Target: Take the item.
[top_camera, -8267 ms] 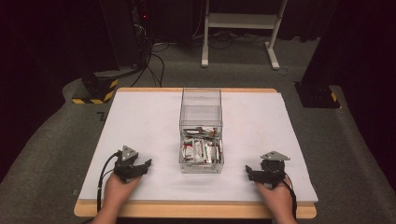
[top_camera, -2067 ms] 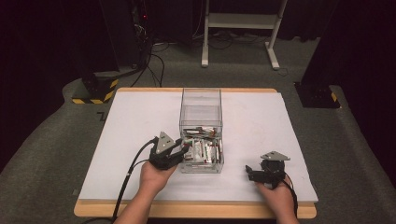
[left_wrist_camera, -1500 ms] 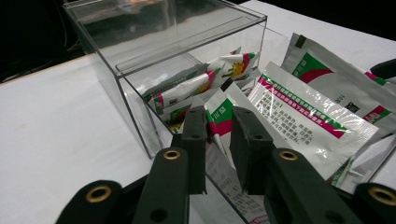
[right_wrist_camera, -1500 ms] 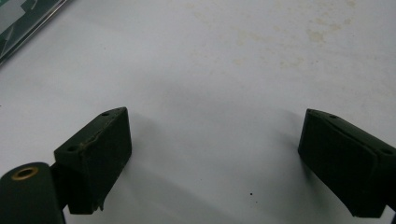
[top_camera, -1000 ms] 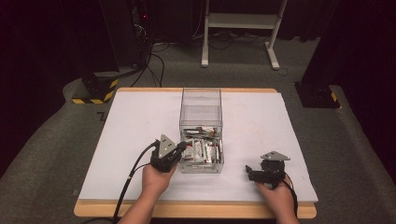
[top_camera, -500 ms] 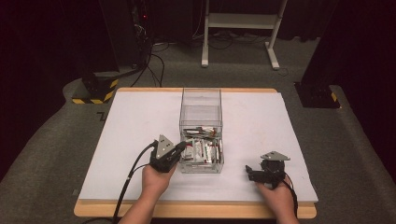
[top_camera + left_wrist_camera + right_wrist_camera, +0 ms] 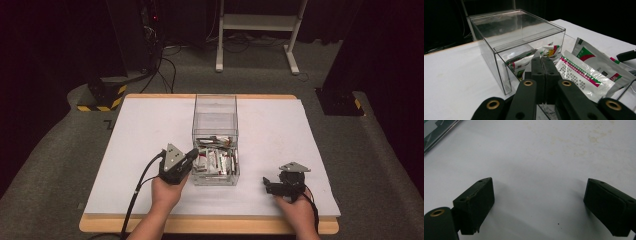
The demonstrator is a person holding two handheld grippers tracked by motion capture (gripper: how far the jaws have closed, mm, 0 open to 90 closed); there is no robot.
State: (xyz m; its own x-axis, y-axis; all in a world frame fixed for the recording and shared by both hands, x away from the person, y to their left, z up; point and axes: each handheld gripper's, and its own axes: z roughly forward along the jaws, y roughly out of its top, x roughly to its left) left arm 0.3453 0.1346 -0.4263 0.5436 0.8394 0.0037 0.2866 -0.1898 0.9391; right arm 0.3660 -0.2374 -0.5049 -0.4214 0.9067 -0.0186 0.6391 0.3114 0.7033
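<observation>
Setting: a lab or recording studio. White-topped table (image 7: 300,135) stood on grey carpet (image 7: 60,150); black drapes around; hazard-striped stand base (image 7: 102,97) at 10 o'clock, cables (image 7: 165,65) at 11.

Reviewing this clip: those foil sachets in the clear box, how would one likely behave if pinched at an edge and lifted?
The sachets look thin and flat, so one would probably be light and droop when lifted. Their glossy film may slip between pads. They lie overlapped in the clear box, so a neighbour might drag along.
</observation>
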